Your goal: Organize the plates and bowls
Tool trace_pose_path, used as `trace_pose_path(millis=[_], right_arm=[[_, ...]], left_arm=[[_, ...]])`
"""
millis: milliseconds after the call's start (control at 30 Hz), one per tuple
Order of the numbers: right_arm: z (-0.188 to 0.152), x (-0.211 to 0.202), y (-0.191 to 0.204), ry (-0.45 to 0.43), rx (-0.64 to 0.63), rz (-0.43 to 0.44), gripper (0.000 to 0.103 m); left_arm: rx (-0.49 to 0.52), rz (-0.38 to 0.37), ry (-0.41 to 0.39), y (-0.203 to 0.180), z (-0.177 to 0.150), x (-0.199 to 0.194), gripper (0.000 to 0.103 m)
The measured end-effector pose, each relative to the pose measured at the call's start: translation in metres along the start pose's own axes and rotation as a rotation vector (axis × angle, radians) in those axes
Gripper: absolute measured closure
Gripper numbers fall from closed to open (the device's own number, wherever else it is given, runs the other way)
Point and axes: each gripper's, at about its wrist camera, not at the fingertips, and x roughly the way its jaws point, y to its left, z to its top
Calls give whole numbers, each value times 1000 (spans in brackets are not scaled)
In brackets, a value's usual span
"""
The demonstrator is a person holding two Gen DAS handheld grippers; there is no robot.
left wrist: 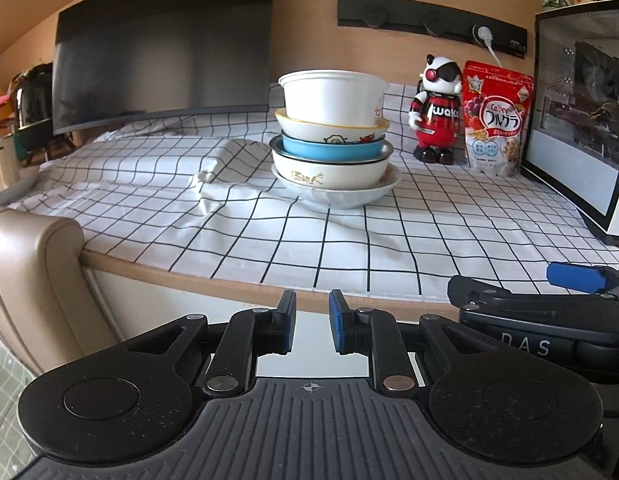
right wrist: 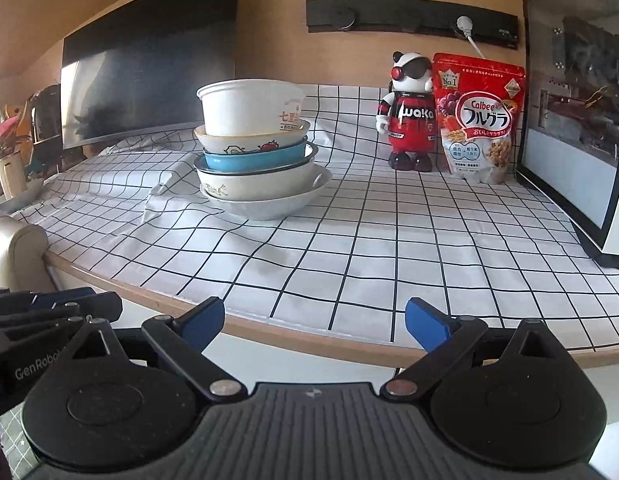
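A stack of dishes stands mid-table on the checked cloth [left wrist: 349,248]. From the top it is a white tub [left wrist: 331,98], a cream cartoon bowl [left wrist: 333,132], a blue bowl [left wrist: 329,150], a cream bowl with gold characters [left wrist: 329,172] and a white plate [left wrist: 341,196]. The same stack [right wrist: 253,152] appears left of centre in the right wrist view. My left gripper [left wrist: 312,320] hangs in front of the table edge, well short of the stack, shut with nothing between its pads. My right gripper [right wrist: 315,324] is beside it, open and empty.
A dark monitor [left wrist: 165,44] stands at the back left. A red robot figure [left wrist: 435,112] and a red cereal bag [left wrist: 495,118] stand at the back right. A glass-sided computer case [left wrist: 581,120] blocks the right side. A beige chair arm [left wrist: 33,264] is at the near left.
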Motion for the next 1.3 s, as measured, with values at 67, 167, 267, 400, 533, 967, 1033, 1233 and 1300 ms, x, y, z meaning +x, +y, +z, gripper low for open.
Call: trace_pose_path(millis=[67, 167, 267, 400, 533, 967, 1033, 1233, 1300], right_arm=[[-1, -1, 0, 1, 2, 0, 6], [-1, -1, -1, 3, 6, -2, 6], [-1, -2, -1, 0, 7, -1, 6], [-1, -2, 1, 0, 3, 7, 6], [-2, -4, 3, 1, -2, 9, 6], [-2, -10, 0, -8, 1, 3, 6], [-2, -11, 0, -7, 1, 3, 6], [-3, -12, 0, -6, 2, 2, 6], [-3, -12, 1, -5, 1, 4, 6]], left_arm=[[1, -4, -1, -1, 0, -1, 82], [4, -9, -1, -2, -1, -2, 82], [4, -8, -2, -2, -1, -1, 82], [-1, -4, -3, -1, -1, -3, 82], [-8, -5, -1, -1, -2, -5, 82], [-7, -18, -12, -3, -3, -10, 82], [-7, -19, -13, -4, -3, -10, 82], [-8, -19, -13, -3, -3, -10, 82], [-8, -19, -12, -3, -3, -10, 82]])
